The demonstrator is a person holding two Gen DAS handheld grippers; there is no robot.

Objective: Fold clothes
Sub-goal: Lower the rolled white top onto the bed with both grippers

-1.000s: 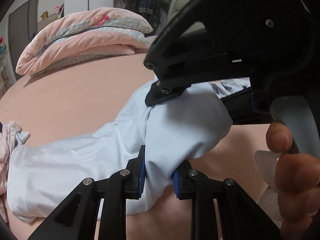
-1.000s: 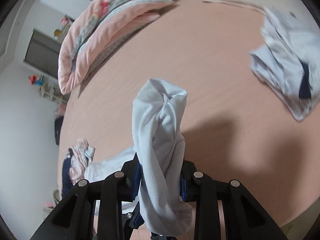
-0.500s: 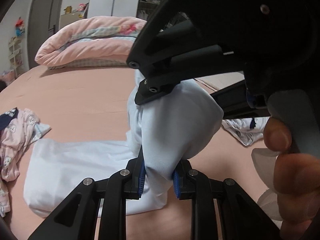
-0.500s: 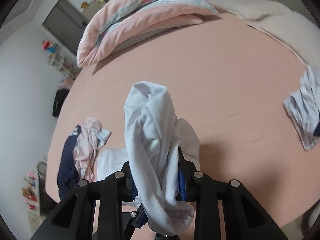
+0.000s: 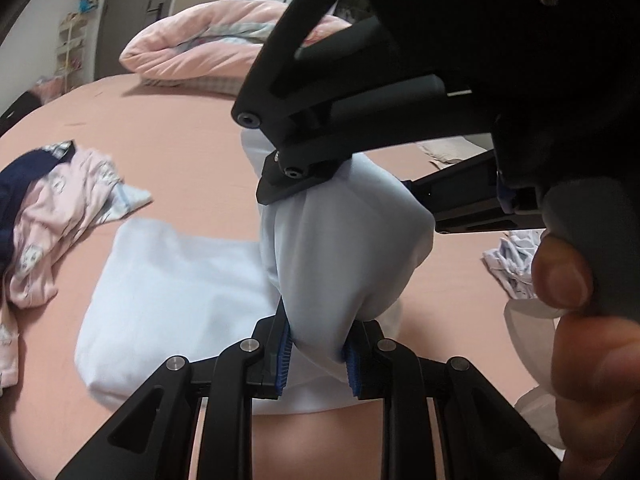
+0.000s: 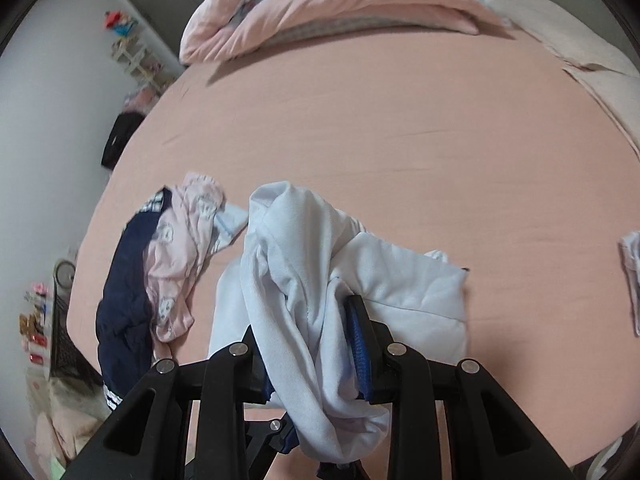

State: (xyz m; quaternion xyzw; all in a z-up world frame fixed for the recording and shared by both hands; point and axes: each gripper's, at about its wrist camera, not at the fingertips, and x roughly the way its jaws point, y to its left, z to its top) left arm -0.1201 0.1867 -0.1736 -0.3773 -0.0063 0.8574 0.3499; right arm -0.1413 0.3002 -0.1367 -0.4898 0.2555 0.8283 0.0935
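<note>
The left gripper (image 5: 316, 354) has its fingers closed on a bunch of the light blue garment (image 5: 172, 300). The blue pads pinch the cloth at the bottom middle of the left wrist view. From there the cloth rises in a puffy lump to the right gripper (image 5: 296, 184), which comes in from the upper right of that view and also bites the cloth. A hand (image 5: 580, 320) holds the handle of that gripper at the right edge of the frame.

In the right wrist view, the right gripper (image 6: 308, 344) has its fingers closed on a twisted fold of the same garment (image 6: 408, 280), low in the middle of the frame. Some cloth hangs down below the fingers.

The rest of the light blue garment lies flat on the pink bed (image 6: 380, 128), just behind the grippers, with a layer folded over.

A small pile of clothes (image 6: 168, 264), pink and dark blue, sits on the bed at the left, just beside the garment. A pink quilt (image 6: 320, 4) lies folded at the top of the frame. Another pale piece of clothing (image 5: 512, 260) lies at the right side of the bed, well apart from the garment.
</note>
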